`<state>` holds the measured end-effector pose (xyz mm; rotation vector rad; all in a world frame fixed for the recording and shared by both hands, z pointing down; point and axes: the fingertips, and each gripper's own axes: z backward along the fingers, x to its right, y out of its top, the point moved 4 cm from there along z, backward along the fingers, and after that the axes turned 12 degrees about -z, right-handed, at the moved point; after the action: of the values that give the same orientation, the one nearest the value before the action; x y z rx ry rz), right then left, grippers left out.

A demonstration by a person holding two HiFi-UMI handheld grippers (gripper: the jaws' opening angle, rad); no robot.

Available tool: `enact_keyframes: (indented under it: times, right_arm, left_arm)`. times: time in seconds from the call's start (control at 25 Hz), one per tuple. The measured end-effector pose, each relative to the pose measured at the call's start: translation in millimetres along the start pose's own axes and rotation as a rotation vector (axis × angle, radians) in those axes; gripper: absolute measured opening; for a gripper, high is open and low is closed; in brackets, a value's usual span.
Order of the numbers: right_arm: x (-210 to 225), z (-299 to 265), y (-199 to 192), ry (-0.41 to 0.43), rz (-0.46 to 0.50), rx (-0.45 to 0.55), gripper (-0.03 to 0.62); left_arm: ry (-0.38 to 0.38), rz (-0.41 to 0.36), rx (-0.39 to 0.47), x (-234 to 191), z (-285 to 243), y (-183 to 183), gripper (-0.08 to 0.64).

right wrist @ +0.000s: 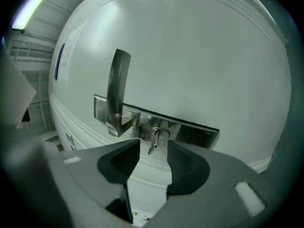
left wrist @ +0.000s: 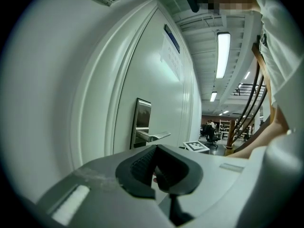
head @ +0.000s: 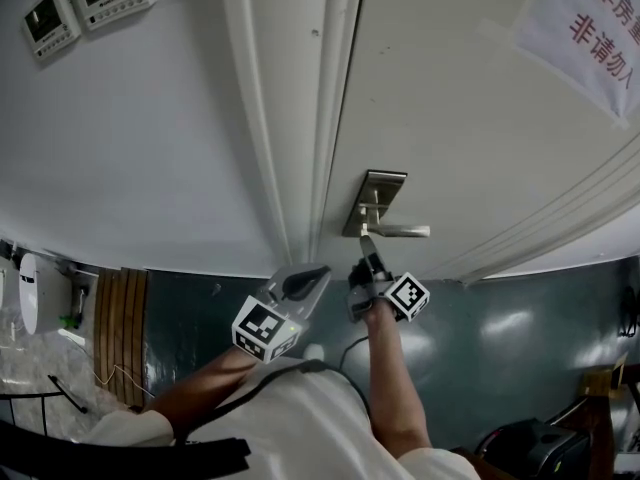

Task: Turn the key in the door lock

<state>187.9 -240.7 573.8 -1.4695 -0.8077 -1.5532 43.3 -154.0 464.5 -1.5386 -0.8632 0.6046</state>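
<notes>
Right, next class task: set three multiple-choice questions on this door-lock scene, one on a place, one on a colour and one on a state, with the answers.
1. Where is the key?
A) in the lock plate, beside the lever handle
B) on the floor
C) on a table

2. What colour is the print on the paper sign on the door?
A) blue
B) red
C) green

3. How do the jaws of the right gripper stand?
A) clamped on the key
B) clamped on the lever handle
C) apart, gripping nothing

Answers:
1 A: the right gripper view shows the key sticking out of the plate next to the handle.
2 B: the head view shows red characters on the sheet.
3 C: the pads are spread, with the key ahead of them untouched.
</notes>
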Motion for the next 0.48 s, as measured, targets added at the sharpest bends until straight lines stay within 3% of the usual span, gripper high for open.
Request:
enact_keyframes:
  times: [0.16, 0.32, 0.48]
  right_arm:
    - [-1.9, -5.6, 1.3, 0.038, -0.056, 0.001, 0.147]
    - [-1.7, -6.0, 1.2, 0.016, -0.048, 0.019, 0.044]
    - [-0.9, -5.7, 3.0, -0.025, 0.014, 0.029, 0.041]
  left_arm:
    - [0.012, 0.002, 0.001, -3.1, 2.5, -0.1, 0.005]
    - [0.023, 0.003, 0.002, -6.8, 6.8, -0.9, 0.005]
    - [0.028, 0.001, 0.001, -10.5, 11.4, -2.5, 0.005]
